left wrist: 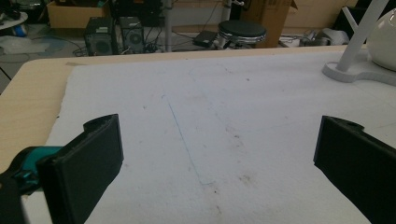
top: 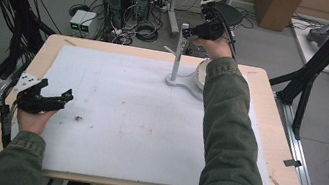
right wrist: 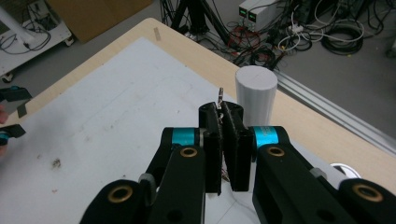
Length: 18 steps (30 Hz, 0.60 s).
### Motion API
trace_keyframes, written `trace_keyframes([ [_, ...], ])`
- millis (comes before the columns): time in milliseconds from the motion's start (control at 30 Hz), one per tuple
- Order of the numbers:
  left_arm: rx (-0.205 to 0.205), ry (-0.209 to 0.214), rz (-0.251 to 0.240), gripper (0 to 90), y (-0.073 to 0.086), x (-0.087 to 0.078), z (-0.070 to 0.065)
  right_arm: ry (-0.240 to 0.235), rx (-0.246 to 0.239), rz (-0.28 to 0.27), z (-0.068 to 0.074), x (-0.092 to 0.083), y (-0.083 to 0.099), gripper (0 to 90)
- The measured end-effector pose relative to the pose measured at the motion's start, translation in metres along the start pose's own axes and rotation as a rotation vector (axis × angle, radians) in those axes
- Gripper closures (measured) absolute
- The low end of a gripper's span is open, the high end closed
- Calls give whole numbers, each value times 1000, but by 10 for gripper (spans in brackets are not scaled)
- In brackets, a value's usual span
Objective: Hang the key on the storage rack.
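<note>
Right tongs (right wrist: 223,122): jaws pressed together on a small thin metal piece (right wrist: 220,95), whose tip sticks up just above the jaw tips; what the piece is cannot be told
Right tongs, place: held at the top of the white post (top: 180,49), over the far edge of the worktop (top: 266,140), right of its middle
Metal piece: pinched in the right tongs, just beside the flat top of the post in the right gripper view
Post: upright on a flat white base (top: 182,82) near the far edge; a short peg sticks out from its side
Round white object (left wrist: 384,35): sits on the same base, just beside the post, partly hidden by the right sleeve (top: 227,128) in the high view
Left tongs (left wrist: 217,154): jaws spread wide, nothing between them
Left tongs, place: at the left edge of the worktop, low over the white mat (top: 123,116), well apart from the post
Mat: covers most of the worktop; faint dirty marks near its middle
</note>
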State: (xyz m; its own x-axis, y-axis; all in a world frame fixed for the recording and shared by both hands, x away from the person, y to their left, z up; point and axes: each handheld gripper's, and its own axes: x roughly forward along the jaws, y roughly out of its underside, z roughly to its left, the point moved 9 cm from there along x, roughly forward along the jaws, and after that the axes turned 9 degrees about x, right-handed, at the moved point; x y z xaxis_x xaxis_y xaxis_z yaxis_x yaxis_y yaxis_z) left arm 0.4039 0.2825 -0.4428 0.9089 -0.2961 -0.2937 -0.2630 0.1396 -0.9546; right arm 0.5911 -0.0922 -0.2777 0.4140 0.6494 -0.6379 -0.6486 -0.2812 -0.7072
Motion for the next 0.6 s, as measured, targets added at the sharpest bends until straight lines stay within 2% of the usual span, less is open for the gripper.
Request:
trace_keyframes([
  [67, -1, -1, -2, 19, 0, 0, 0, -9, -22, -4, 0, 2, 0, 869],
  [133, -6, 0, -2, 19, 0, 0, 0, 11, -24, -3, -2, 4, 0, 869],
  [400, -4, 6, 0, 19, 0, 0, -1, 25, -59, -3, 1, 8, 0, 858],
  [467, 0, 9, 1, 19, 0, 0, -1, 33, -49, -6, 1, 8, 0, 821],
  [500, 3, 12, 1, 19, 0, 0, -2, 32, -51, -3, 2, 7, 0, 774],
  [533, 5, 13, 3, 19, 0, -1, -2, 28, -46, 0, 3, 6, 1, 725],
  [600, 3, 11, 5, 19, 0, -1, -2, 6, -51, 13, 6, 4, 3, 693],
])
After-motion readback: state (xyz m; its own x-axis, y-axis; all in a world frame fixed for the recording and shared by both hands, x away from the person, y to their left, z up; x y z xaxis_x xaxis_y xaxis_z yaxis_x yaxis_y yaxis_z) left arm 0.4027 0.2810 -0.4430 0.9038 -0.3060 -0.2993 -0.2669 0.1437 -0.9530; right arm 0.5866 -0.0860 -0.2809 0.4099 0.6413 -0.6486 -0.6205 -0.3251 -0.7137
